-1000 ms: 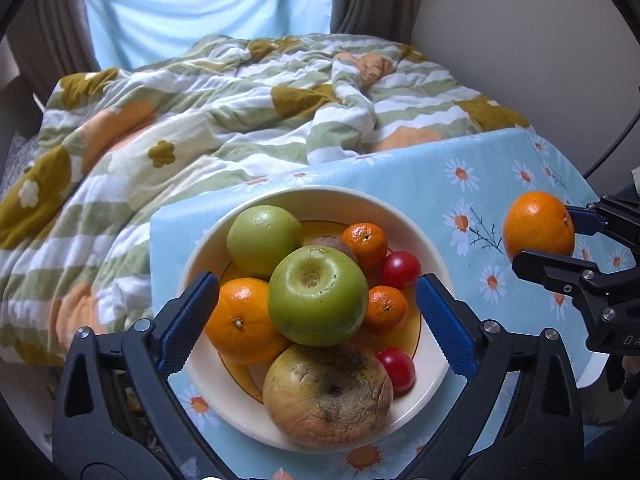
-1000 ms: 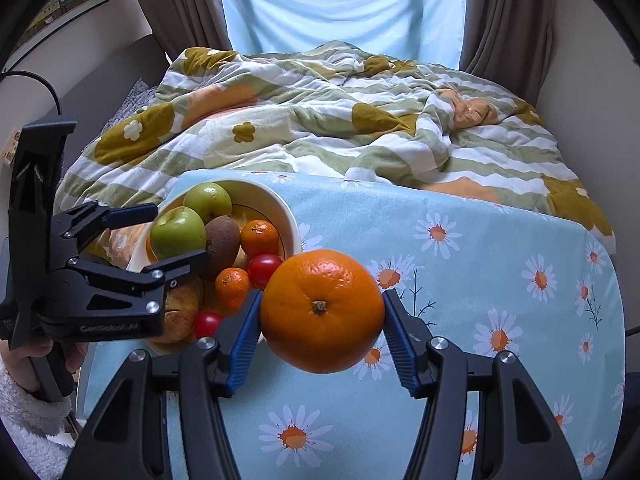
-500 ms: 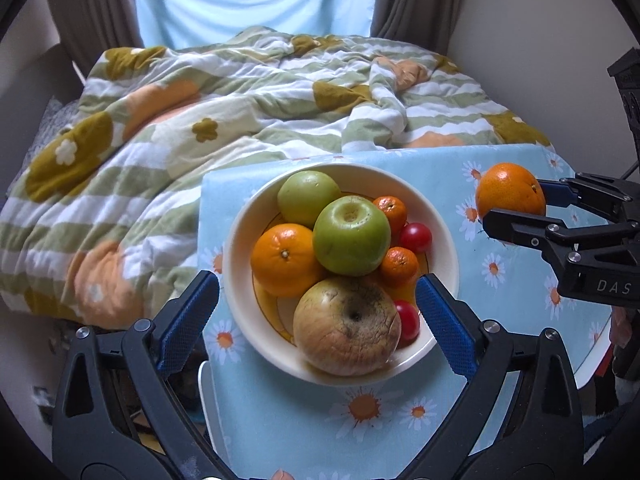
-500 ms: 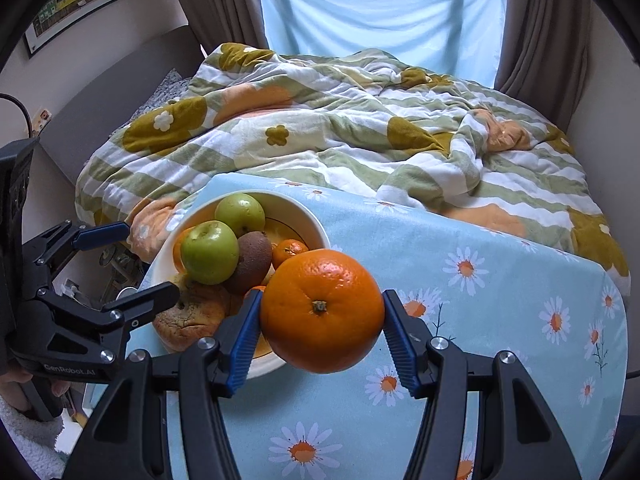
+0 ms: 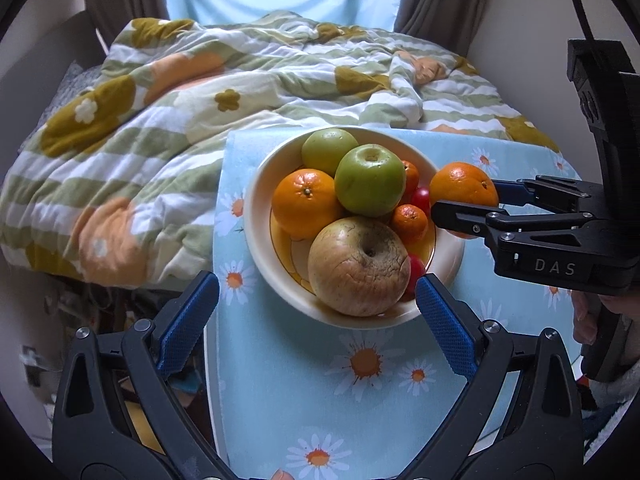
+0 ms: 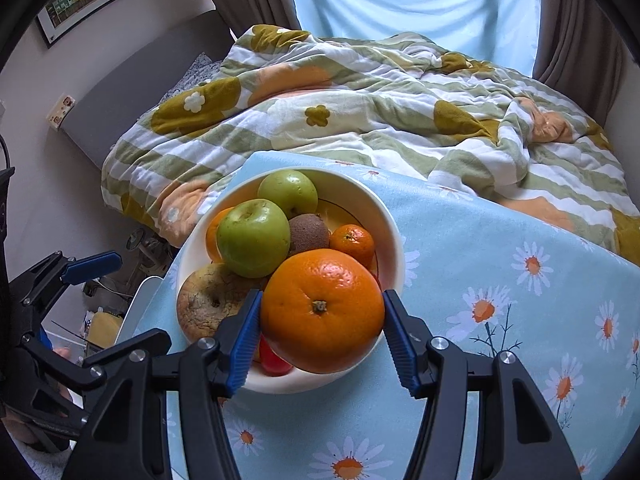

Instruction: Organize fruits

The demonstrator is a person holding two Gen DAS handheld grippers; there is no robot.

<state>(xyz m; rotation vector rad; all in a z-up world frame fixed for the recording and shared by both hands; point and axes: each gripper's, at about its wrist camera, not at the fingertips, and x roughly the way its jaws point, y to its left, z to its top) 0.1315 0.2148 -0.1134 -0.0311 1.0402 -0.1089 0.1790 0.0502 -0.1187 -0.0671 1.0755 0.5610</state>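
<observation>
With its blue pads pressed to either side, the right gripper (image 6: pixel 322 334) has the big orange (image 6: pixel 322 310) clamped tight, and it's hanging right over the near rim of the cream bowl (image 6: pixel 390 216). From the left wrist view that same orange (image 5: pixel 464 186) sits at the bowl's right edge (image 5: pixel 256 240), pinched between the black fingers (image 5: pixel 460 212). The left gripper (image 5: pixel 318 306) is spread wide and holding nothing, jaws straddling the bowl's near side. Look at that pile: two green apples (image 5: pixel 370 186), another orange (image 5: pixel 306 204), a wrinkled brownish apple (image 5: pixel 358 266) at the front, small tangerines (image 5: pixel 409 222), red cherry tomatoes (image 5: pixel 420 198) and a kiwi (image 6: pixel 308 234) tucked behind. All of it stands on a blue daisy-print tablecloth (image 5: pixel 360 400), with a striped floral quilt (image 5: pixel 200 92) rumpled on the bed beyond.
</observation>
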